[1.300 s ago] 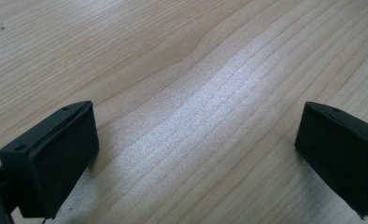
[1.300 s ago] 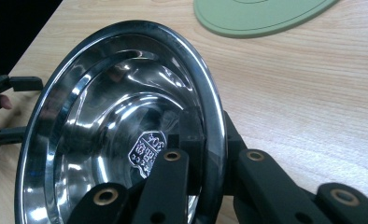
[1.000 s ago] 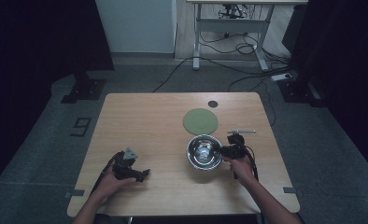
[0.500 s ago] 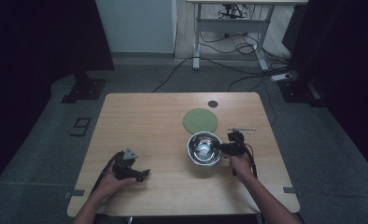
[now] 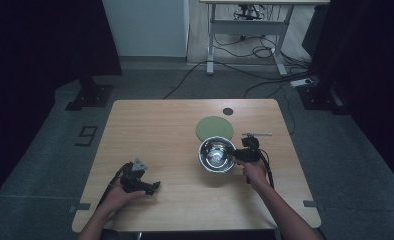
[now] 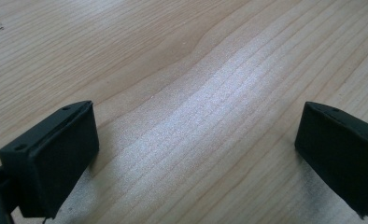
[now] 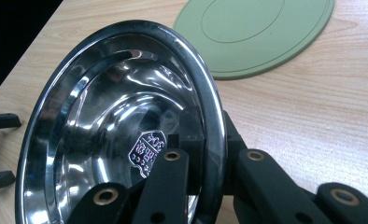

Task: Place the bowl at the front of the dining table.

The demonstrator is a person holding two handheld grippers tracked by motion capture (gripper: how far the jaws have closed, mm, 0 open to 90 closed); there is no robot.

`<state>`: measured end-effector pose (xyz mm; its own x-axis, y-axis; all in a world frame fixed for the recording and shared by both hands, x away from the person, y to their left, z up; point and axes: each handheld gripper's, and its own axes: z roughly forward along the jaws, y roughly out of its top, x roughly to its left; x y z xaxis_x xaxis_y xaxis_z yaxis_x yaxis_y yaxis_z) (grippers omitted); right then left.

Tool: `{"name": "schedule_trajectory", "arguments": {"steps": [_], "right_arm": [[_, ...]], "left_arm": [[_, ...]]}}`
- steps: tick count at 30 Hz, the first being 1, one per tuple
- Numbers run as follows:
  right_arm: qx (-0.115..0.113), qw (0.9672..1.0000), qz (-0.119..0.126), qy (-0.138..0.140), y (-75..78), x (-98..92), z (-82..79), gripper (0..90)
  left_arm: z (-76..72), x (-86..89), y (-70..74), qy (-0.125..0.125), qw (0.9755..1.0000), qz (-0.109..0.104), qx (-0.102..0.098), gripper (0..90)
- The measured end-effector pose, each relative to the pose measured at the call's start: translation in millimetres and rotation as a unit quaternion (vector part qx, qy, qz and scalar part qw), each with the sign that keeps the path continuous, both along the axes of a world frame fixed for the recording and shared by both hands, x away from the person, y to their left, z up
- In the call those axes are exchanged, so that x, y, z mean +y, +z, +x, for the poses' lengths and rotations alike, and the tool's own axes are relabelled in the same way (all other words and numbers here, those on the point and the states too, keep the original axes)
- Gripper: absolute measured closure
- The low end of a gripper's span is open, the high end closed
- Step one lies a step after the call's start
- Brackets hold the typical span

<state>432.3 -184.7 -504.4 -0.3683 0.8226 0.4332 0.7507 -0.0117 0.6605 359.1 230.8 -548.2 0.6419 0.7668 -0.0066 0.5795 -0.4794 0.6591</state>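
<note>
Steel bowl point(image 5: 217, 155) sits on the right half of the wooden counter point(image 5: 160, 130), near the person's edge, just in front of a flat green round mat point(image 5: 214, 128); from above, the bowl's far rim lies close to the mat's near edge. The right hand-held gripper point(image 5: 236, 155) comes at the bowl from its right side, and the person's right hand point(image 5: 255, 171) grips it from behind, with a cable trailing back along the forearm. In the right gripper view the bowl point(image 7: 121, 126) appears tipped, its shiny inside facing the camera, with a small printed emblem near the bottom. The right hand-held gripper point(image 7: 210, 158) pinches the bowl's rim: one black jaw lies inside the bowl against the wall, the other outside it, with the rim between them. The green mat point(image 7: 254, 32) lies beyond the bowl in that view, flat on the wood.

A thin pale stick-like thing point(image 5: 257, 134) lies on the counter just beyond the right gripper; what it is cannot be told. A small dark round spot point(image 5: 228, 111) sits near the counter's far edge, beyond the mat.

The left hand-held gripper point(image 5: 152, 187) is well apart from the bowl, at the near left of the counter, held by the left hand point(image 5: 119, 196). In the left gripper view its two jaws stand spread wide over bare wood grain point(image 6: 196, 93), with nothing between them.
</note>
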Motion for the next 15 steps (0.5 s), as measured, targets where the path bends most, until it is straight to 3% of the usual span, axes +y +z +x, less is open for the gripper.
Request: {"name": "schedule_trajectory", "arguments": {"steps": [15], "right_arm": [[-0.004,0.9999,0.004,-0.011,2.5,1.0,11.9,85.8]], "left_arm": [[-0.1,0.0,0.1,0.0,1.0,0.0,0.0,0.0]]}}
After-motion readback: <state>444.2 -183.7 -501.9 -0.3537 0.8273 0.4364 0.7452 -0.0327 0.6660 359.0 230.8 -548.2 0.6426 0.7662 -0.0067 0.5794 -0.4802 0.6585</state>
